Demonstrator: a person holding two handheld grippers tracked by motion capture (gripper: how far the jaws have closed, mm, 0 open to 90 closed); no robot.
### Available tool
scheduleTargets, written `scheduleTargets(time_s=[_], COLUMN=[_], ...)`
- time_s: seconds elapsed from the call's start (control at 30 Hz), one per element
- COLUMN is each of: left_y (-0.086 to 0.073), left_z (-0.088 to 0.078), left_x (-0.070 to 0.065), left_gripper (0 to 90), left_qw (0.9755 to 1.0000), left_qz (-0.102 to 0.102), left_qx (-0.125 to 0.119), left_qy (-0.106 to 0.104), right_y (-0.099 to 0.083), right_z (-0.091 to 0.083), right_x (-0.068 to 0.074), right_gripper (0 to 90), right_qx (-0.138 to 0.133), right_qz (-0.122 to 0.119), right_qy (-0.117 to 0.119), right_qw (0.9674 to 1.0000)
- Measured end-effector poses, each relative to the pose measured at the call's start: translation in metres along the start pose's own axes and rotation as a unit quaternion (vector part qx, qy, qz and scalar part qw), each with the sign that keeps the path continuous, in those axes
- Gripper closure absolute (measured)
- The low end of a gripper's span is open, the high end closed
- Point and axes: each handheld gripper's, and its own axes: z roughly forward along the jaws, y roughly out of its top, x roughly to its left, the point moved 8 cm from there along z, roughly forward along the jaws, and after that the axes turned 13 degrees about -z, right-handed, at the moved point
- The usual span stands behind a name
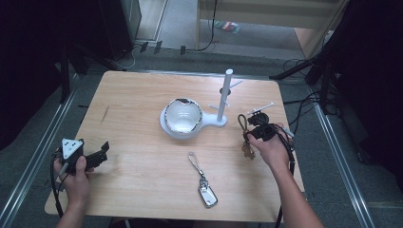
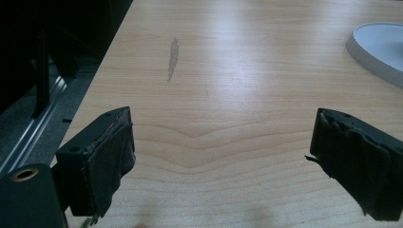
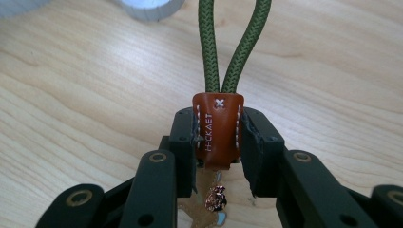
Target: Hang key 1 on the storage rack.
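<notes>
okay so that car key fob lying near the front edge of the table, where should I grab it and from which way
Take the key fob across its silver body, from straight above, jaws on its two long sides. It lies flat, body toward the table's front edge, its strap trailing away toward the bowl. The body looks rigid; the thin strap would likely slip. The open left gripper is free.

A light wood-grain worktop [image 1: 142, 95] stands on grey carpeted floor [image 1: 247, 52], flanked by metal floor rails [image 1: 33, 156]. Black drapes [image 1: 28, 57] darken both sides. Cables [image 1: 304, 102] trail across the floor; pale wooden furniture [image 1: 271, 14] stands beyond.
</notes>
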Motion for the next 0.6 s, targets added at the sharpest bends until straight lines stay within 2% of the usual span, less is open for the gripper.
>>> scheduleTargets(time_s=[0.13,0.33,0.6], left_y=[0.0,0.0,0.0], left_z=[0.0,0.0,0.0], left_x=[0.0,0.0,0.0], left_gripper=[7.9,7.9,7.9], left_qw=[1.0,1.0,1.0], left_qz=[0.0,0.0,0.0], left_qx=[0.0,-0.001,0.0], left_qy=[0.0,0.0,-0.001], right_y=[0.003,0.01,0.02], right_z=[-0.006,-0.015,-0.029], right_x=[-0.004,-0.007,-0.012], right_gripper=[69.1,69.1,69.1], right_qx=[-0.021,-0.05,-0.085], right_qz=[0.01,0.012,0.016], right_qy=[-0.005,-0.016,-0.04], right_qw=[0.9997,0.9986,0.9954])
